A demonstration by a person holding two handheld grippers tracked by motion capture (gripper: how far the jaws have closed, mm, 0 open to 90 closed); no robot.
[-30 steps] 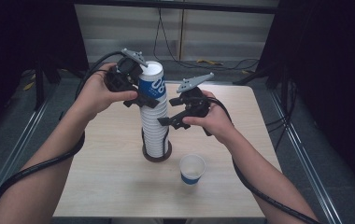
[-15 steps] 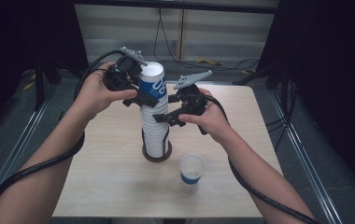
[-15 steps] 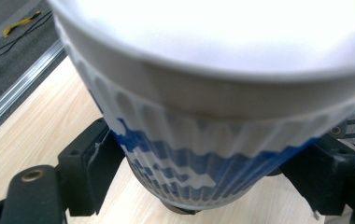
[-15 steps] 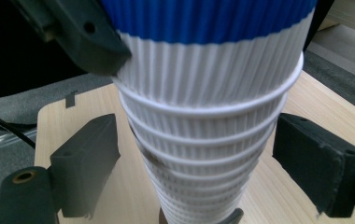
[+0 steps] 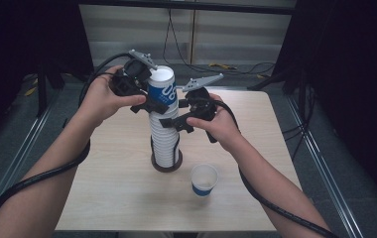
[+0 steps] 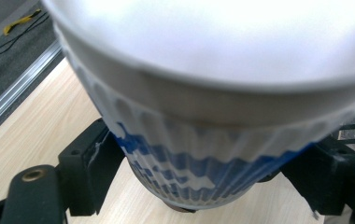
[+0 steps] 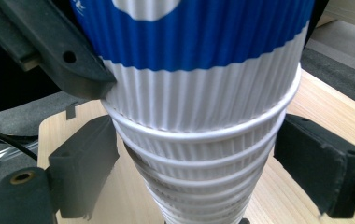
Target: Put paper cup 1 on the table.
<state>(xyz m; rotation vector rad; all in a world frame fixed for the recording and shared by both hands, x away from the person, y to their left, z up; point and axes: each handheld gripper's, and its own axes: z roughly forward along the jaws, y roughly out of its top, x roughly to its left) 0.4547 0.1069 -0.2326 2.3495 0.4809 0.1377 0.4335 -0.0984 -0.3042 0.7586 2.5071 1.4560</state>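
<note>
Right tongs (image 5: pixel 172 122) moved in onto stack (image 5: pixel 163 141), jaws spread beside it; left tongs (image 5: pixel 149 101) pinching top cup (image 5: pixel 161 89). Stack upright mid-bench (image 5: pixel 102 183). Paper light, crushable: grip ribbed wall gently.

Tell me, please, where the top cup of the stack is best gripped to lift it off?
Grip the top cup on its ribbed blue wall just under the rim, from the sides, as the left tool does; the right tool steadies the stack lower down.

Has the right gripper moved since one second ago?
Yes. The right gripper has moved left, closer to the stack of cups, judged against the single cup on the table.
</note>
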